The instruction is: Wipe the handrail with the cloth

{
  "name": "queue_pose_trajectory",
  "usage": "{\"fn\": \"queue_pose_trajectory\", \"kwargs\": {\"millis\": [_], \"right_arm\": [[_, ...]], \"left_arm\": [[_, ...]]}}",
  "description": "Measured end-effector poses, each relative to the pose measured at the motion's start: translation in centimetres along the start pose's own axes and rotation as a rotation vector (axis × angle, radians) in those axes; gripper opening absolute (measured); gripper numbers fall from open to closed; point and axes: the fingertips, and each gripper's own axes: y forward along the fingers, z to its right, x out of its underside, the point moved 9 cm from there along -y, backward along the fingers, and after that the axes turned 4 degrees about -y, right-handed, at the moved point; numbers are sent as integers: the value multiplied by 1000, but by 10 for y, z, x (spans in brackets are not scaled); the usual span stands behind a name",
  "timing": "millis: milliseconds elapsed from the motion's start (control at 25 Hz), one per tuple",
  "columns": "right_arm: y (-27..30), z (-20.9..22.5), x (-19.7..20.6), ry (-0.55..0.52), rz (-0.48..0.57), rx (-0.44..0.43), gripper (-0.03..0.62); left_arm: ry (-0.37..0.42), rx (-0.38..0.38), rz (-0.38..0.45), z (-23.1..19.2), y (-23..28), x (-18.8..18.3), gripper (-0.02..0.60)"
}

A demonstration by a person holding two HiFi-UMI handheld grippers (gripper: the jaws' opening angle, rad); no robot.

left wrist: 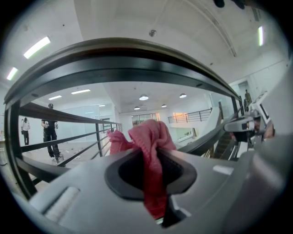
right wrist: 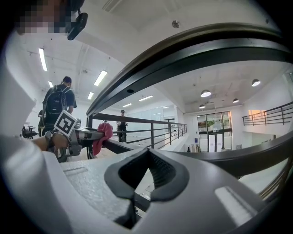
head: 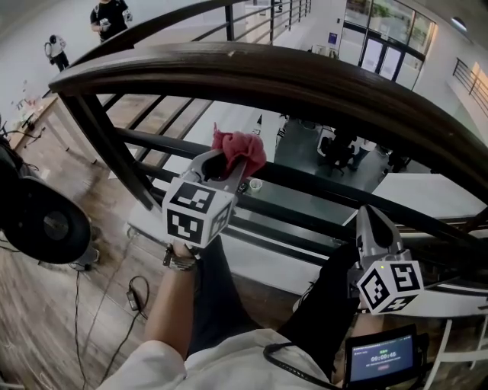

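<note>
A dark wooden handrail (head: 305, 76) curves across the top of the head view, above black metal rails. My left gripper (head: 232, 164) sits just below it, shut on a pink-red cloth (head: 242, 147) that bunches out past the fingertips. In the left gripper view the cloth (left wrist: 153, 151) hangs pinched between the jaws, with the handrail (left wrist: 123, 57) arching overhead and not touching it. My right gripper (head: 367, 217) is lower right, under the rail, shut with nothing in it. Its own view shows the jaws closed (right wrist: 147, 153), the handrail (right wrist: 192, 50) above, and the left gripper (right wrist: 87, 133) with the cloth (right wrist: 103, 135) off to the left.
Black horizontal rails (head: 305, 187) run under the handrail, with a lower floor visible through them. A round black device (head: 46, 221) and a cable (head: 137, 293) lie on the wooden floor at left. People (head: 110, 17) stand far off. A small screen (head: 381, 356) is at bottom right.
</note>
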Motion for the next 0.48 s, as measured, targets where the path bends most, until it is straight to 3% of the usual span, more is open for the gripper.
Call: {"fn": "queue_pose_trajectory", "kwargs": {"millis": [480], "right_arm": [[-23, 28, 3, 2, 14, -31, 3]], "left_arm": [[30, 59, -59, 63, 23, -11, 74]]}}
